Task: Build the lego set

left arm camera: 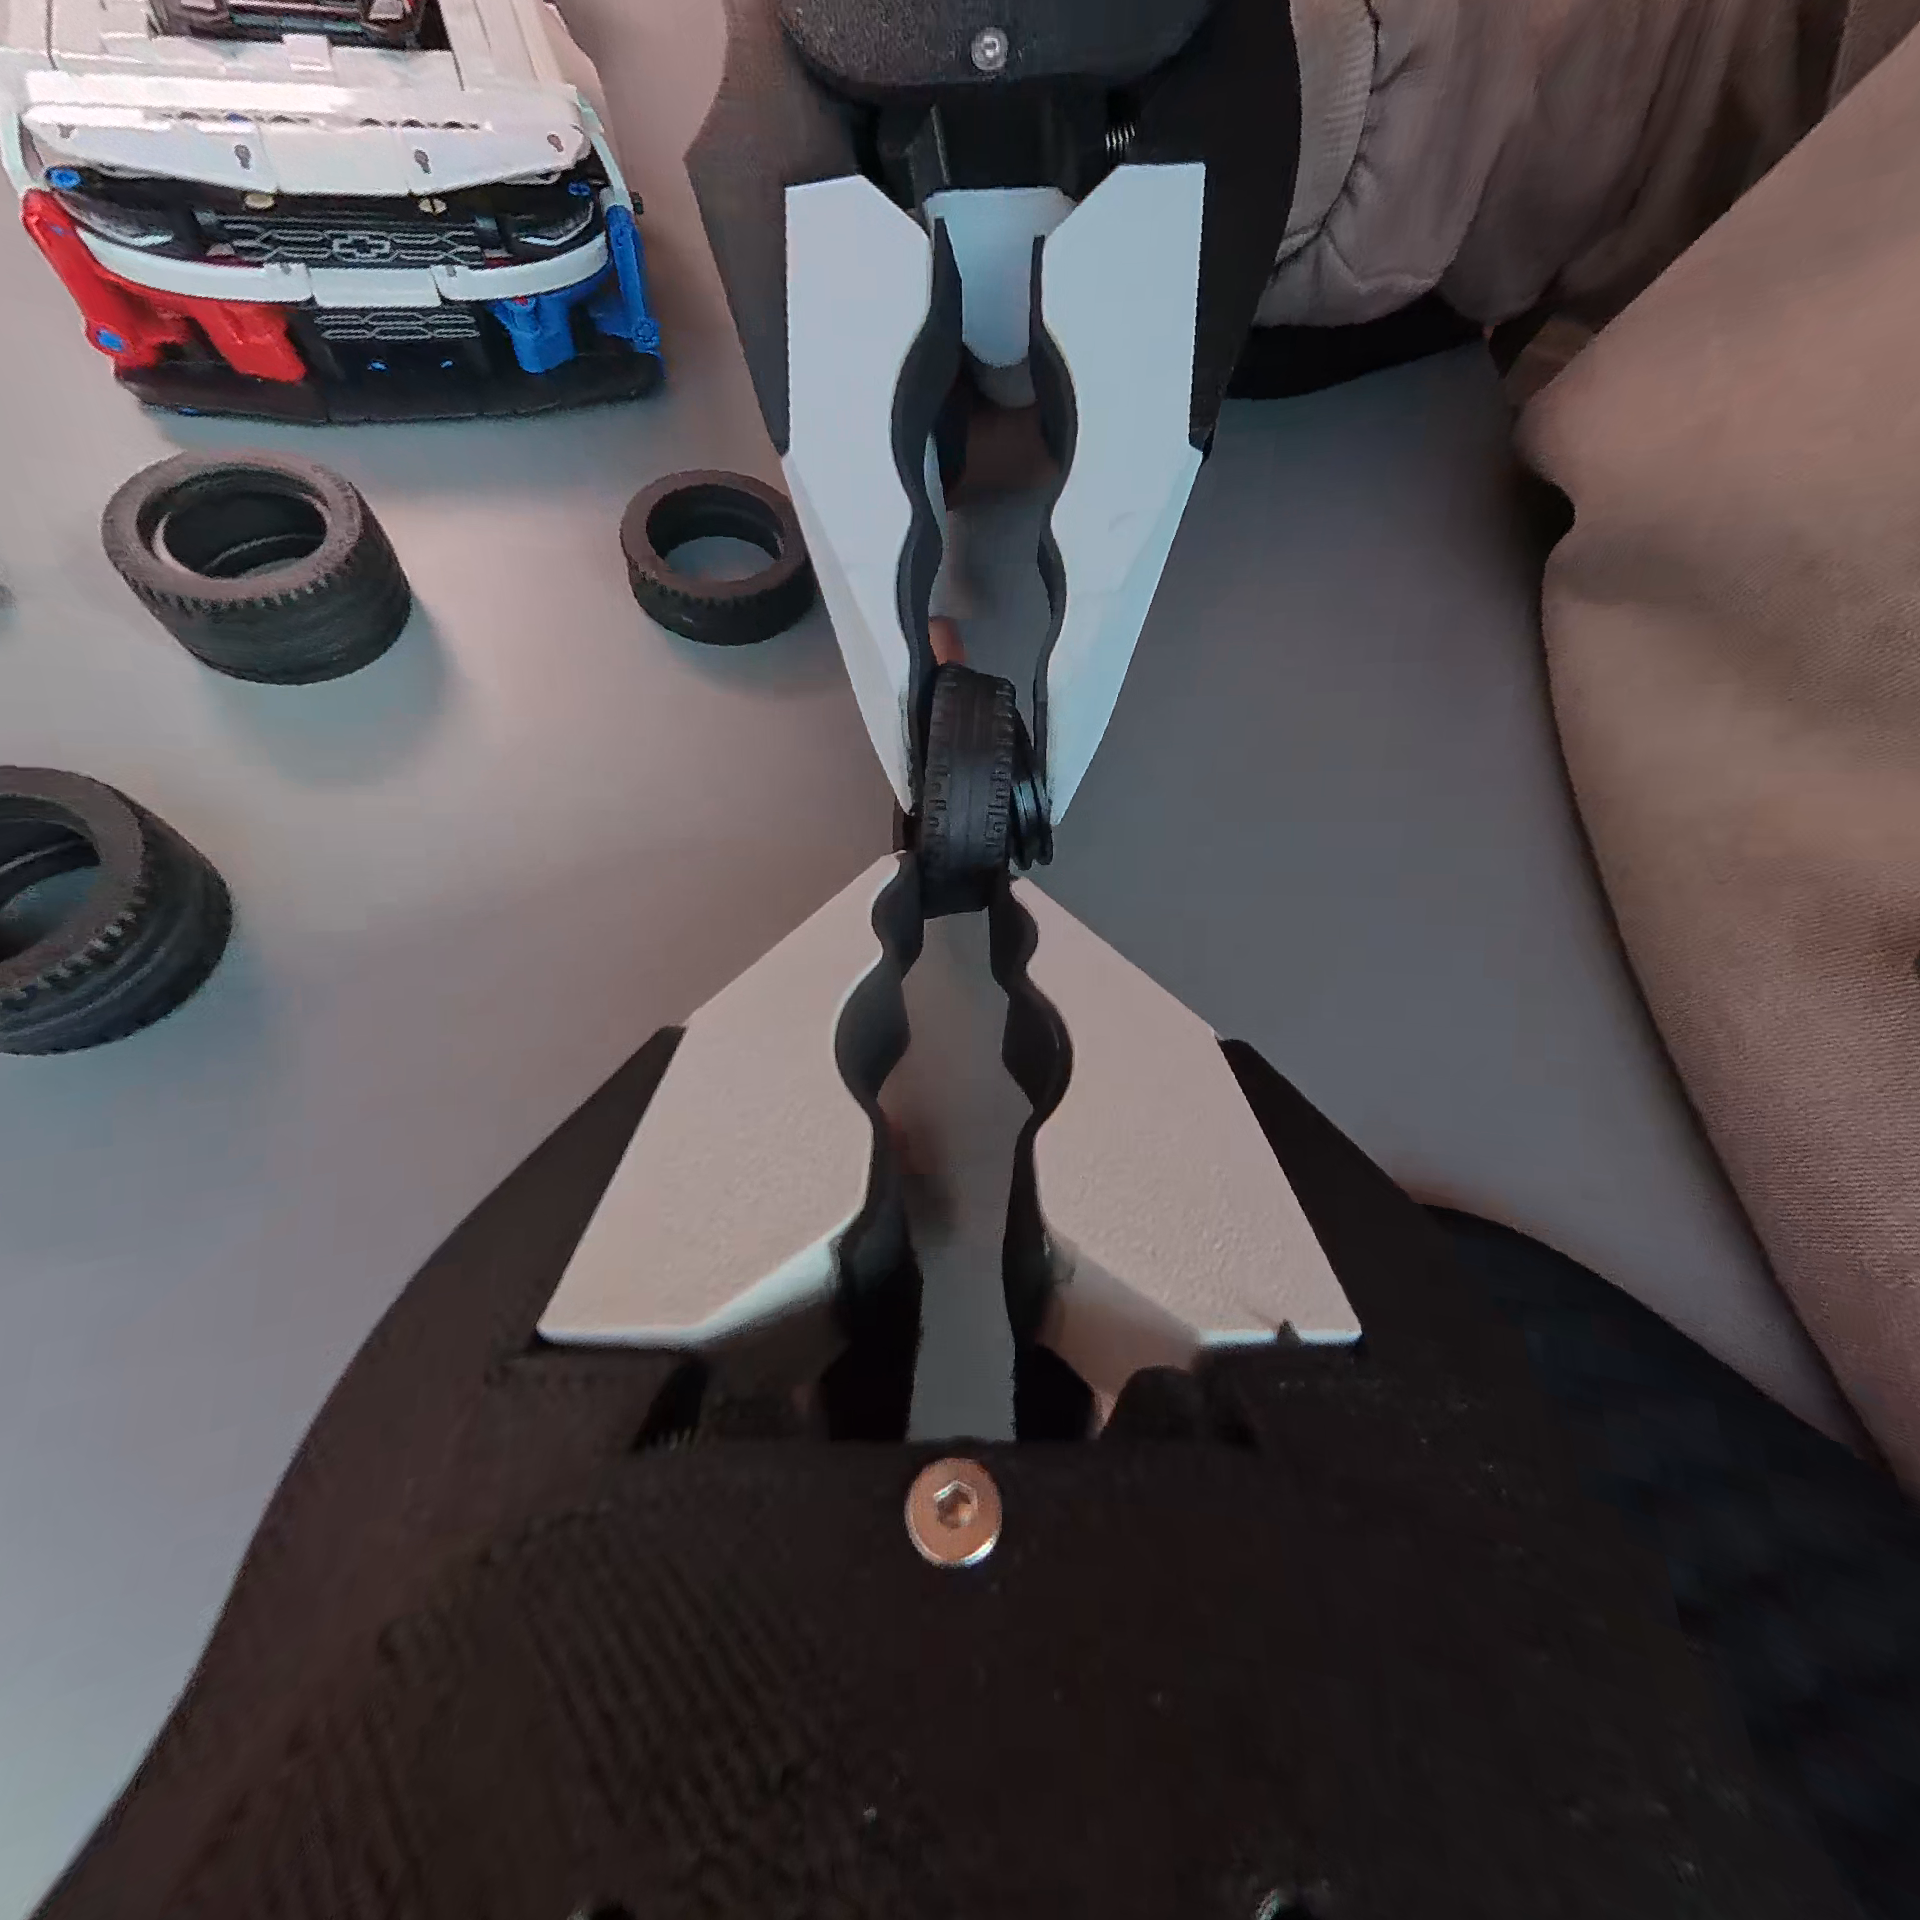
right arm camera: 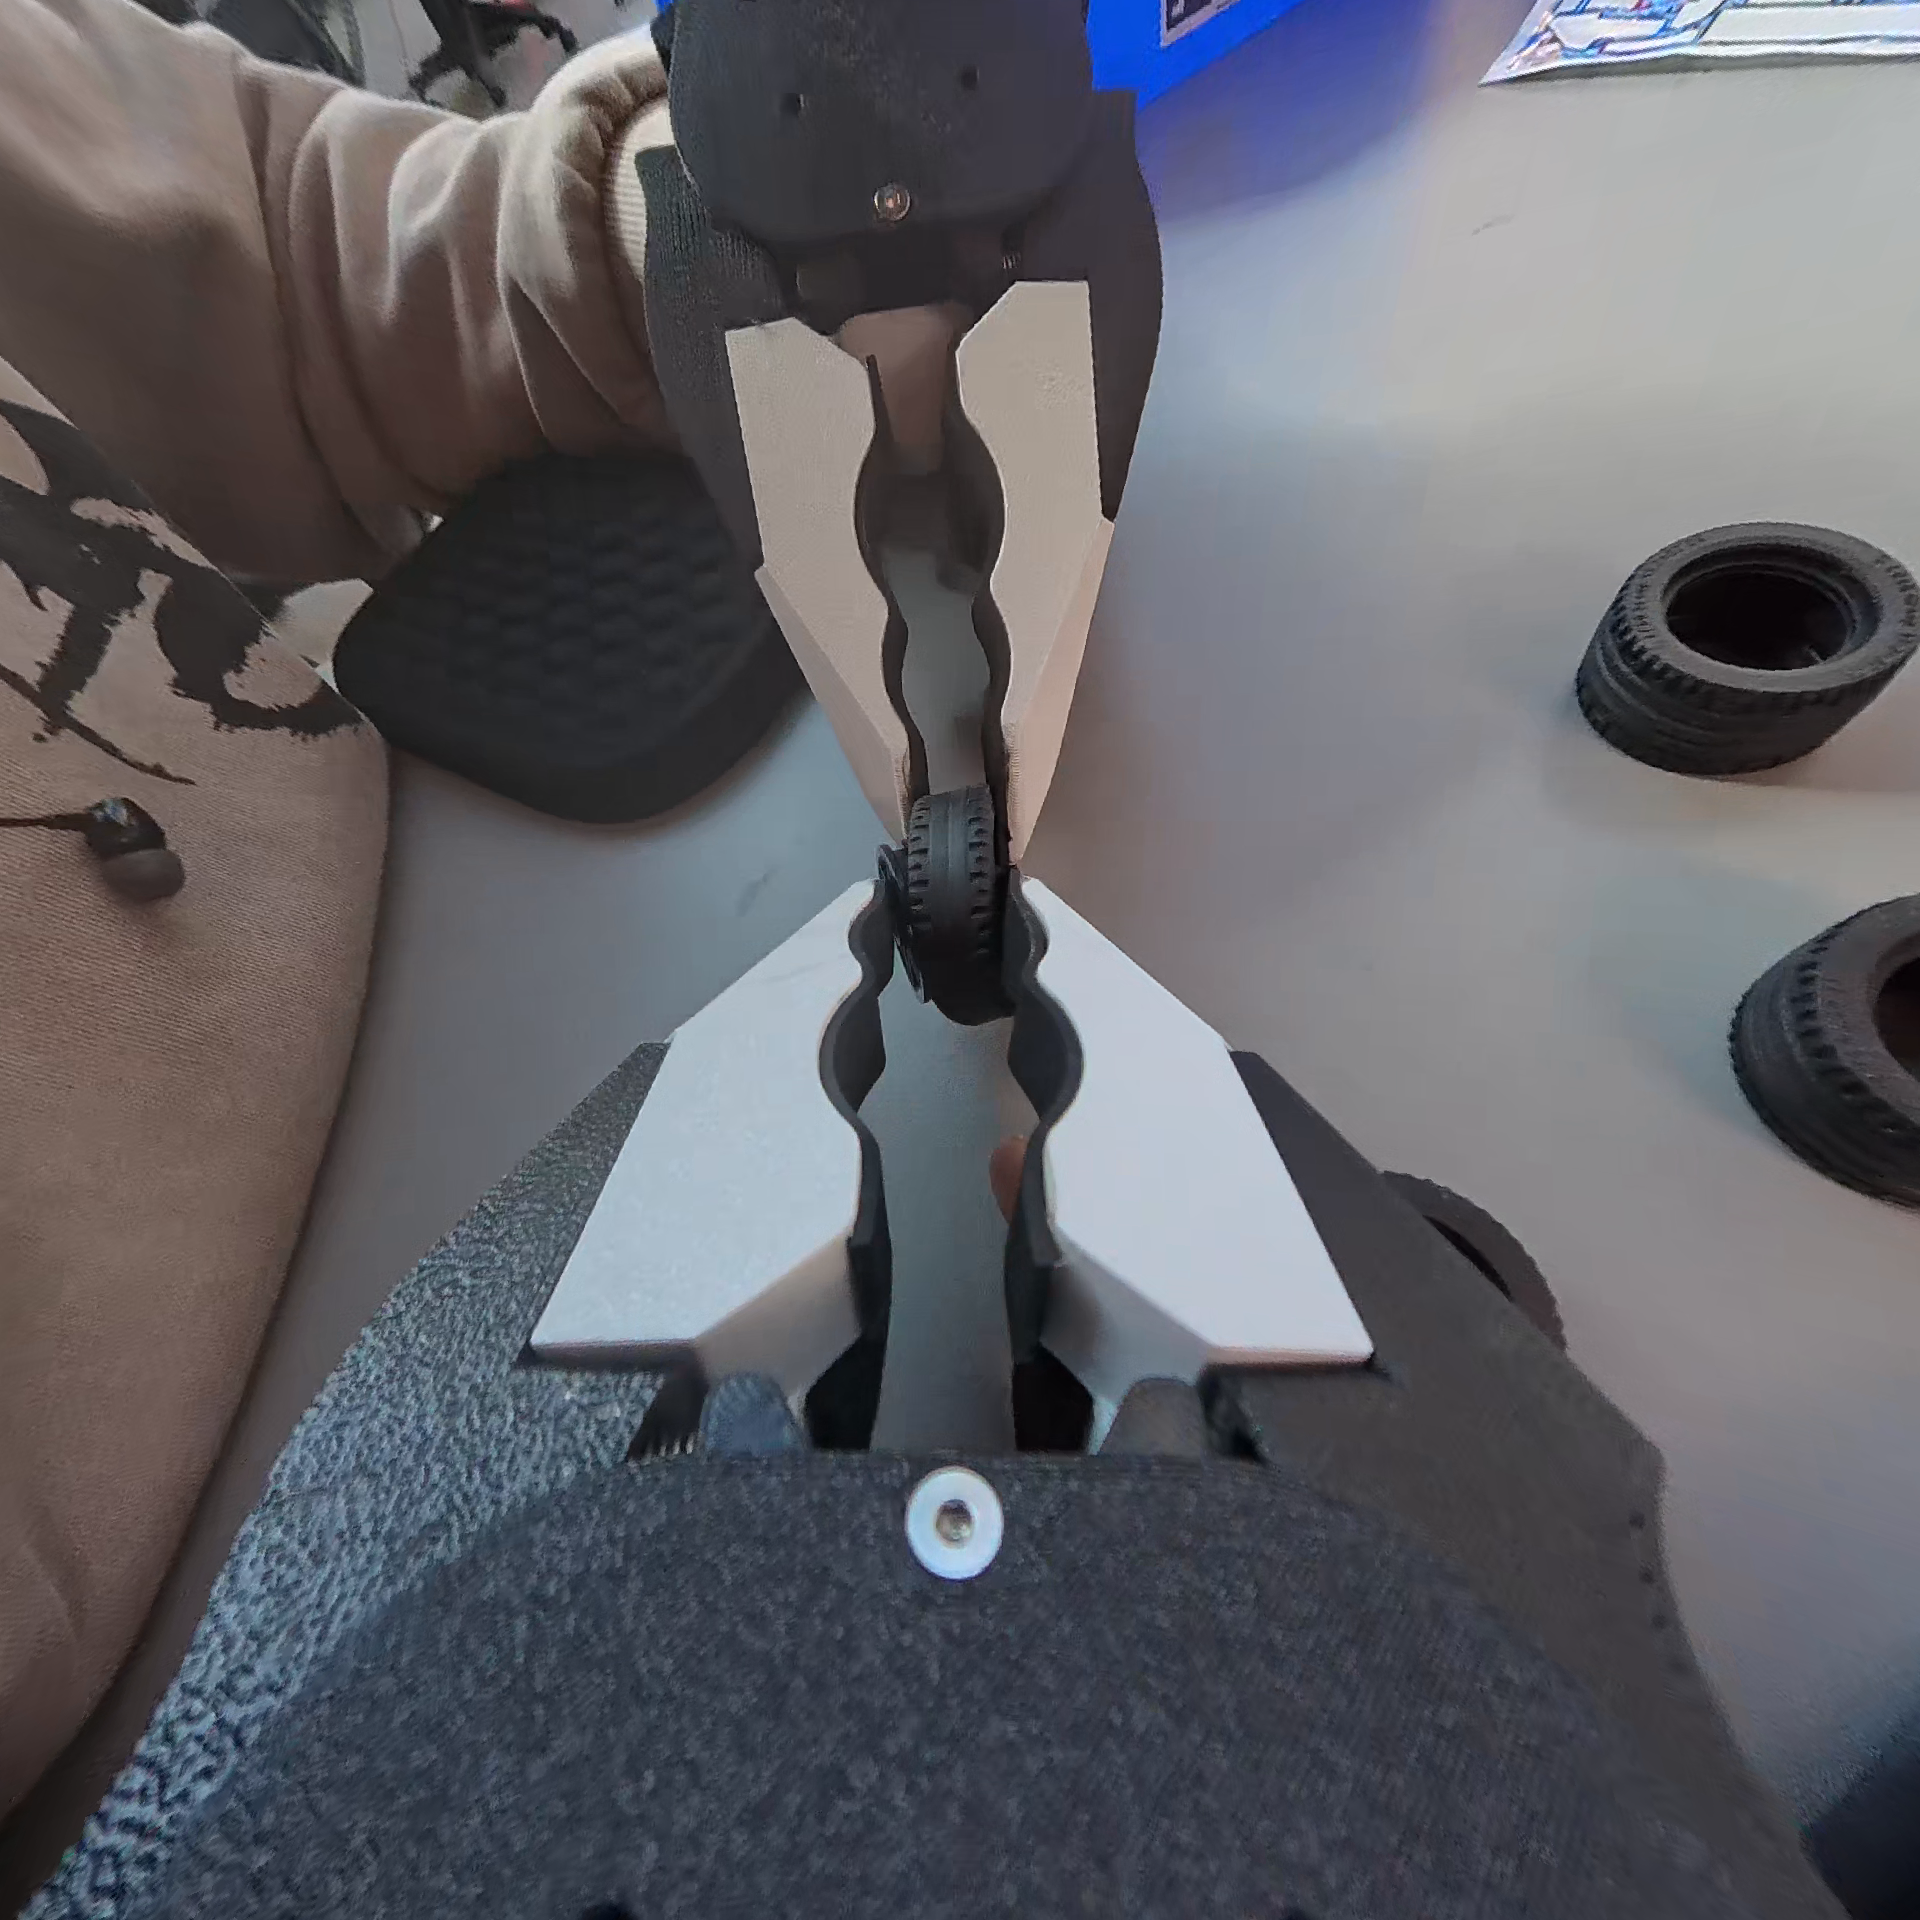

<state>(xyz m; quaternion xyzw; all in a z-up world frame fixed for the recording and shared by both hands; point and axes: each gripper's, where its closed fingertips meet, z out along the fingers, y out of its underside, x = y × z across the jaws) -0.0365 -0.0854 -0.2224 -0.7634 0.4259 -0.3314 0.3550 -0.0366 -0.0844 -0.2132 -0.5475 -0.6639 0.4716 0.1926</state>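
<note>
Both grippers gripping one small wheel (left arm camera: 971, 800) tip to tip: left gripper (left arm camera: 961, 883), right gripper (right arm camera: 961, 914). Step, probably: pressing tyre onto rim. Next: squeezing evenly.

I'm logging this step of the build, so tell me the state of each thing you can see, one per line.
Left gripper: shut on small wheel, fingers meeting the right gripper's tip to tip.
Right gripper: shut on small wheel.
Small wheel: held off the table, tread towards the camera.
Lego car: on the table, no wheels visible on it.
Loose tyres: lying flat, unmounted.
</note>
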